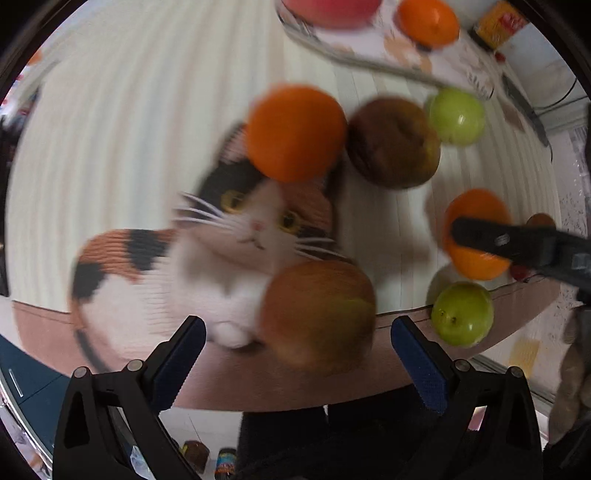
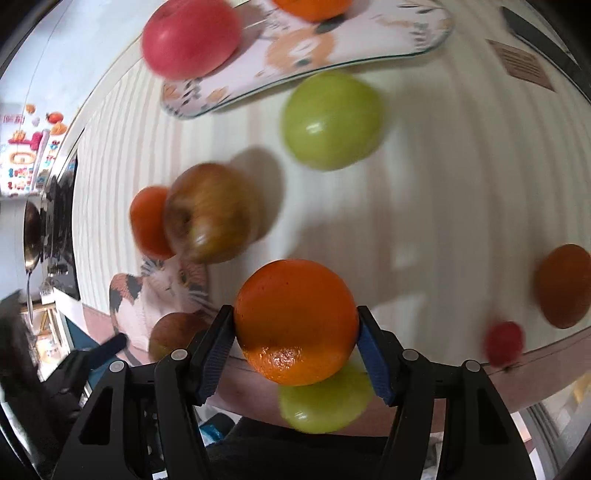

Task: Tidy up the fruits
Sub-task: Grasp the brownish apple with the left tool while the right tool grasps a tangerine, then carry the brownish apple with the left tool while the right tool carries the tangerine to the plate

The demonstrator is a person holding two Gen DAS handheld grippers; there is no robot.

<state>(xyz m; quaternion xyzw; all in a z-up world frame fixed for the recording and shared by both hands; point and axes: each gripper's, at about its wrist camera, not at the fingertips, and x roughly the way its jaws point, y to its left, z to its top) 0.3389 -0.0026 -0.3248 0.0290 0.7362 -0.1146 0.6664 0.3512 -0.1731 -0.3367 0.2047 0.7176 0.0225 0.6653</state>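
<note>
- On the left wrist view: left gripper jaws apart, holding nothing — a brownish apple sits just ahead of the fingers, near the table's front edge, slightly right of centre between them.
- Behind it on the cat-print mat: an orange touching or nearly touching a second brown apple, then a green apple beside that.
- Far right: the right gripper's finger crosses in front of an orange; another green apple lies below it, right at the front edge — roll-off risk if nudged.
- Plate at the far side already carries a red fruit and an orange; my read is that it is the collection point.
- On the right wrist view: right gripper clamped on an orange, both pads against its sides at mid-height — a centred grip, so it should not squirt out. Cannot tell if it is lifted clear of the table.
- Green apple sits directly under or behind the held orange, by the edge.
- Path to the plate: a green apple lies just short of the rim; open striped cloth to its right looks like the cleaner lane.
- Small red fruit and a dark orange fruit sit well right, near the edge.
</note>
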